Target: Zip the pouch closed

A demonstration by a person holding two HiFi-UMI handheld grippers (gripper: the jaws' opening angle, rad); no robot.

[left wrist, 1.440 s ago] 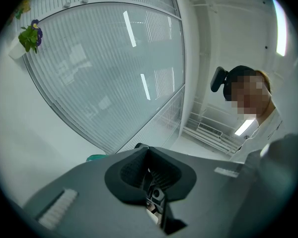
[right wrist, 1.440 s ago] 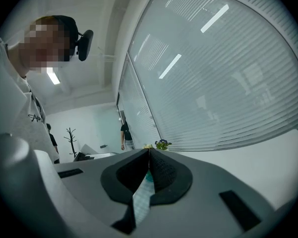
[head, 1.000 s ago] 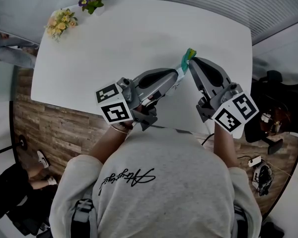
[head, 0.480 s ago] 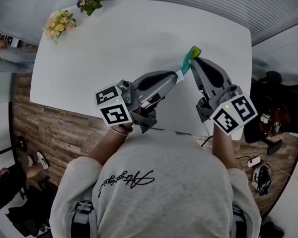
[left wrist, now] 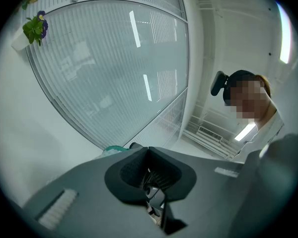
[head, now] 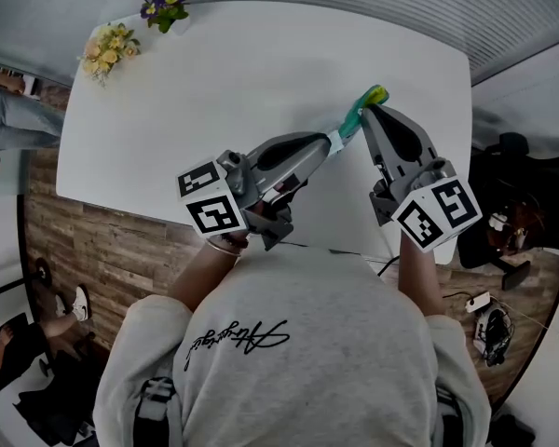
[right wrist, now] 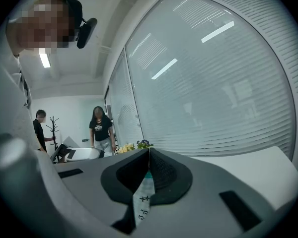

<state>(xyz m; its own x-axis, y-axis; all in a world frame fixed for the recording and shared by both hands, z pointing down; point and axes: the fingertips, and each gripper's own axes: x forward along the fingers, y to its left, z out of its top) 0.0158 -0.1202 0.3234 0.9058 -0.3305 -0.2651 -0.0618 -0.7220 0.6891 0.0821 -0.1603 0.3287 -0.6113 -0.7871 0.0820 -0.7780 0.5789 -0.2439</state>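
Teal and white with a yellow tip, the pouch (head: 357, 115) hangs above the table (head: 214, 91), stretched between your two grippers and resting on nothing that I can see. Your right gripper (head: 369, 112) is clamped on one end of it. In the right gripper view, a pale printed strip of the pouch is pinched flat between the closed jaws. Your left gripper (head: 334, 142) is closed too, on a small metal-looking piece (left wrist: 153, 195). I take this for the zip pull, though it is too small to be sure.

To do this step well, treat the right gripper as the anchor and draw the left one along the line of the zip, not across it. Hold the fabric taut so the teeth lie straight, because slack would likely let the slider snag. Pull steadily and grip firmly, since so small a pull could slip out.

In the head view, the pouch's long axis runs from lower left, at the left gripper, to upper right. There the yellow end points away from you, past the right gripper's tip. It looks roughly level, but I cannot judge its tilt closely.
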